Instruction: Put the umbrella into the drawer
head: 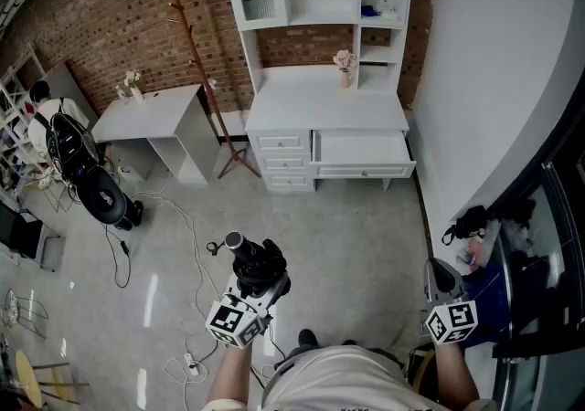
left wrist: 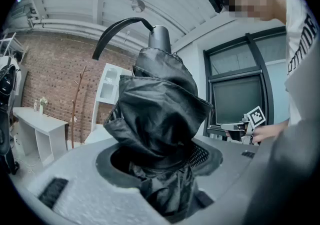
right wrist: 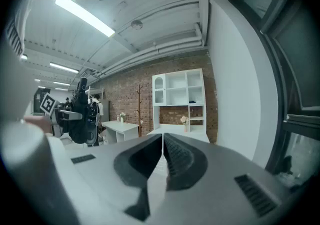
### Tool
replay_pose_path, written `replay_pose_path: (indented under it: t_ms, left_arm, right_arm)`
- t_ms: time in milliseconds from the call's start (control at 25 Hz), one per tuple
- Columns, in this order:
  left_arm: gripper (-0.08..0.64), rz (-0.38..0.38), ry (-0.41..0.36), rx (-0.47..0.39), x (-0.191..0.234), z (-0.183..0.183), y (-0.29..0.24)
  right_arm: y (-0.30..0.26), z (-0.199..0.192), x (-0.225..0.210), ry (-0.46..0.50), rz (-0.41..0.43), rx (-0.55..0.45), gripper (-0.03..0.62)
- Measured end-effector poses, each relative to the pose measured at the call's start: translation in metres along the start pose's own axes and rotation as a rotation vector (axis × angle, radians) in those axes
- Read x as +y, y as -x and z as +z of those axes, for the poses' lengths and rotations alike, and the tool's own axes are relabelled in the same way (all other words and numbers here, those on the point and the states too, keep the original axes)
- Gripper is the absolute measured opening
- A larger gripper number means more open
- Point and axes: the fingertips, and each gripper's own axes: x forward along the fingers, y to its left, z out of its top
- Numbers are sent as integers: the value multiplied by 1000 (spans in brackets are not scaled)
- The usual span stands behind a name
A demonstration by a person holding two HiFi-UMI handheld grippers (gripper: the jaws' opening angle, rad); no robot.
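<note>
Brick-walled room, white drawer (head: 361,152) pulled open, left tool (left wrist: 157,169) clamped on black umbrella (left wrist: 160,104), right tool (right wrist: 163,156) pressed together, empty

White T-shirt (head: 338,384); grey left gripper (head: 259,290), right gripper (right wrist: 163,141); black-white marker cubes (head: 235,321)

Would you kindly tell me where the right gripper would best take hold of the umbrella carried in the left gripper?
Probably the round handle at the top of the umbrella. It stands upright and the left gripper clamps the bunched fabric lower down, so the firm, narrow handle is free. The right gripper, now shut, should open and come in level from the right.
</note>
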Motion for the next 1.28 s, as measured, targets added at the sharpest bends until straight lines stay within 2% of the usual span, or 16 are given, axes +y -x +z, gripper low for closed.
replay_pose_path:
  t_ms: [880,1280]
  left_arm:
    - [259,-25,-5,-3,18,1,-8]
    - [259,-91,-19,-17,41,1,-2]
  right_arm:
    - [-13,2,5,-29,-31,-10,34]
    - [-25,1,31,-31,-68,-1,34]
